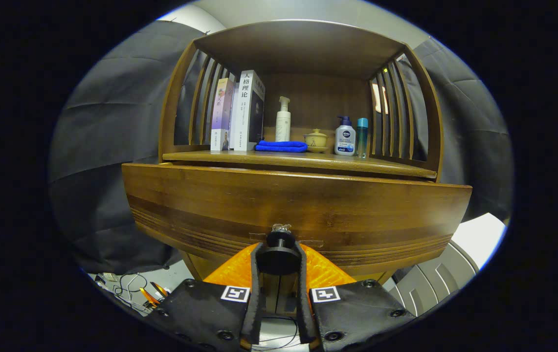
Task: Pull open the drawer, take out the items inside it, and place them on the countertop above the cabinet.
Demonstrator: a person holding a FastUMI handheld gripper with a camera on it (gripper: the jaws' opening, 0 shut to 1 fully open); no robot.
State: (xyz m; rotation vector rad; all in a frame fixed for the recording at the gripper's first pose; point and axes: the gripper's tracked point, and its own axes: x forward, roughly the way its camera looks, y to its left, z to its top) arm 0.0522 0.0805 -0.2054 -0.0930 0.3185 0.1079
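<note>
a dark wooden cabinet (303, 146) with slatted sides stands against the booth's black cloth wall. on its countertop (308, 160), under the cabinet's top board, sit two upright books (239, 113) at the left, a folded blue cloth (281, 146) just beside them, a white pump bottle (283, 120) behind the cloth, a small lidded ceramic cup (315, 140), then a white-and-blue pump bottle (345, 137) touching or just beside a slim teal bottle (362, 137). below the countertop the drawer (298, 210) front juts toward the camera, slightly pulled out. the gripper (279, 254) points straight at the drawer's black knob (279, 244), and its two fingers (255, 278) are clamped on the knob from either side. cables lie on the floor at lower left.
</note>
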